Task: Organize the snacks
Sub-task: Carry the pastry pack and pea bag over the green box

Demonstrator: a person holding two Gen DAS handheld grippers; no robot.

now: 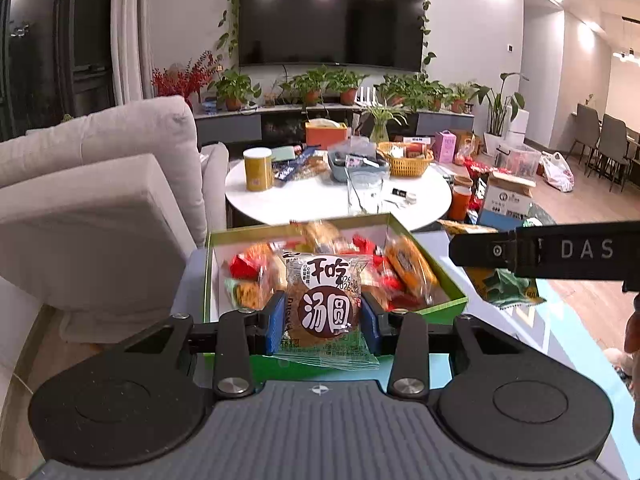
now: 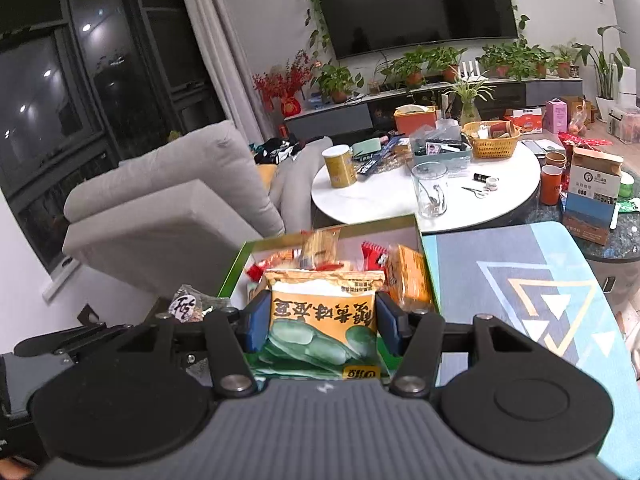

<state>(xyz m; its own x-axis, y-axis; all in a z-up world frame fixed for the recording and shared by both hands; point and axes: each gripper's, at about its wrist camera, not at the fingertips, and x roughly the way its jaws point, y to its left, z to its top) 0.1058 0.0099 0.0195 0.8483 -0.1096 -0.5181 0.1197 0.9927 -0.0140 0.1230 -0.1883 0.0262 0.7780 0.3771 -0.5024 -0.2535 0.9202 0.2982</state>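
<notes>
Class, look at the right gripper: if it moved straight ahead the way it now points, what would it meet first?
Likely the snacks piled in the green box. The right gripper, shut on a yellow-green snack packet, points over the box's near edge; the orange packet looks closest, though depth is unclear.

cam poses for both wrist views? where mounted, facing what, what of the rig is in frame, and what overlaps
Left wrist: on the left gripper, facing the green box; its fingers clamp a round-cake packet; the right gripper's arm crosses at right.
Right wrist: on the right gripper, facing the same box; fingers clamp a yellow-green snack bag; left gripper at lower left.
Shared: box, white round table, TV.
</notes>
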